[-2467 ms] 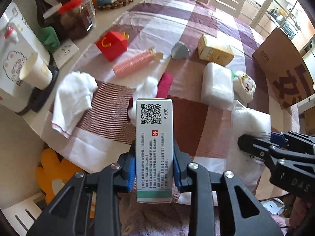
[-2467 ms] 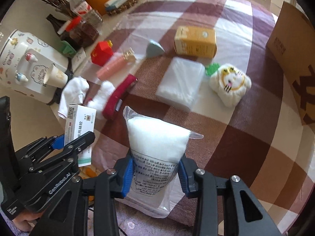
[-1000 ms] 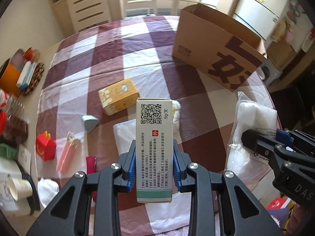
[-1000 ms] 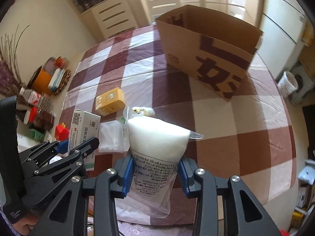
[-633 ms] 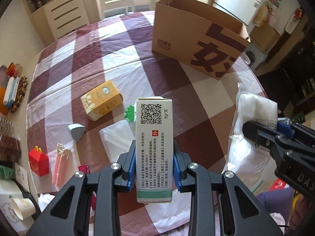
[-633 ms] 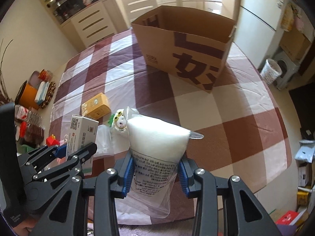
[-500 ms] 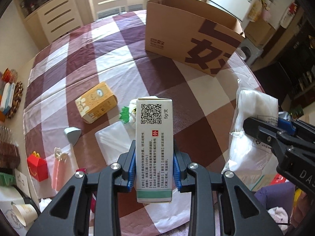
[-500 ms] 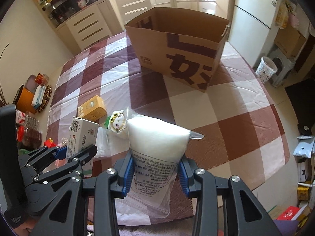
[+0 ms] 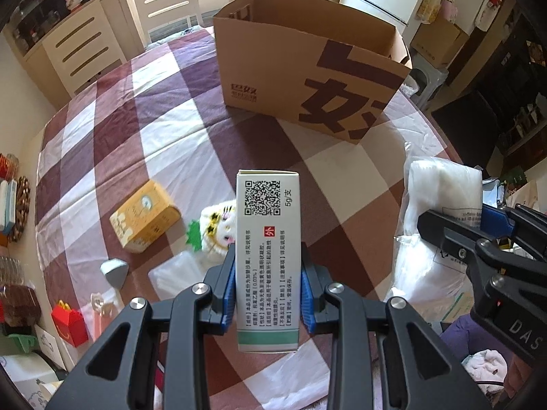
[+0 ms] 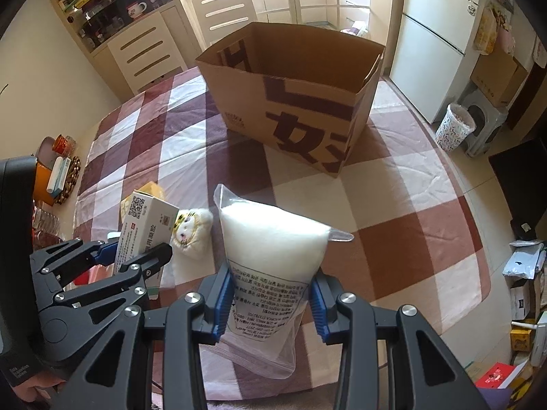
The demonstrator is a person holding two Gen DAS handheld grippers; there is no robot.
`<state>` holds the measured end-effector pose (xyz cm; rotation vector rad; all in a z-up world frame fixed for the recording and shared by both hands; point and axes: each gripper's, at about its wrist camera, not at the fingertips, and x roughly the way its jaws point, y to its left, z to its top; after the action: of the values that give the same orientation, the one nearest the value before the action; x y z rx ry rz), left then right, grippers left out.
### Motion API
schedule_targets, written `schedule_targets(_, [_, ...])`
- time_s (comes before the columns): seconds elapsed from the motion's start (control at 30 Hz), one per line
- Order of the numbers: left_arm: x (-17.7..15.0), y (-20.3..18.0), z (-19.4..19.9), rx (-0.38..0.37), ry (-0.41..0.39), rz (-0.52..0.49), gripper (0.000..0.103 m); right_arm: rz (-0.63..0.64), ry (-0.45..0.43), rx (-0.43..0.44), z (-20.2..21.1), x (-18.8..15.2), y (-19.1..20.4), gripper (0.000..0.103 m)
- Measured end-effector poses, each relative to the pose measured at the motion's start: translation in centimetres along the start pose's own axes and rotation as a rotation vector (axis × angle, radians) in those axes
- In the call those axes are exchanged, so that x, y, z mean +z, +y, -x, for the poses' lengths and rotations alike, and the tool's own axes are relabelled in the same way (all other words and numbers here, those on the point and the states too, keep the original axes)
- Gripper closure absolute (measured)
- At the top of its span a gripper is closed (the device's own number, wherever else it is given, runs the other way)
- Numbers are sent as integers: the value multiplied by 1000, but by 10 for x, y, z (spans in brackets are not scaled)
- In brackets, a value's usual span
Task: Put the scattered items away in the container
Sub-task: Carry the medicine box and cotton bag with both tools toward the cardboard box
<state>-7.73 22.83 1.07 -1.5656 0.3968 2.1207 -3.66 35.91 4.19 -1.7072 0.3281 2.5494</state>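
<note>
The cardboard box (image 10: 290,99) has drawn nearer at frame top; my left gripper (image 9: 268,294) grasps the medicine carton (image 9: 268,256), my right gripper (image 10: 270,302) the white bag (image 10: 270,249), both needing a lift over its rim.

A checked tablecloth (image 9: 239,143) carries the cardboard box (image 9: 307,78), yellow carton (image 9: 143,220) and plush toy (image 9: 218,229).

A maroon-and-white checked tablecloth (image 10: 393,212) is spread over the table. A white two-door refrigerator (image 10: 434,34) is seen at the far right wall, with a patterned white waste bin (image 10: 454,131) and a grey plastic stool (image 10: 485,126) below it. Cream slatted-back chairs (image 10: 222,3) and a cream drawer cabinet (image 10: 143,51) are seen beyond the table.
</note>
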Motion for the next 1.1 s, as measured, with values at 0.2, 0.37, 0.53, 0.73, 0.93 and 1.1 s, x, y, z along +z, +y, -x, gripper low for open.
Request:
schedule_targets(0.2, [27,-14,-8,10,11,-4,72,2,-2,13,-5,23,-22,64])
schedule_targets(0.37, [50,-24,-11,23,13,-1,72,17,-2,30,-10,43,-36,64])
schedule_targets(0.53, [63,-28,-13,34,13,7,72,42,2,45,-15,57,-40,64])
schedule_targets(0.73, [71,-27,-14,32,15,22,72,63,3,65,-17,68,-39,64])
schedule_targets(0.93, [82,-25,-9,17,5,26,72,75,-18,79,-10,82,-37,64])
schedule_targets(1.1, [98,-24,-1,-15,-13,17,72,76,-42,83,-1,96,-38,64])
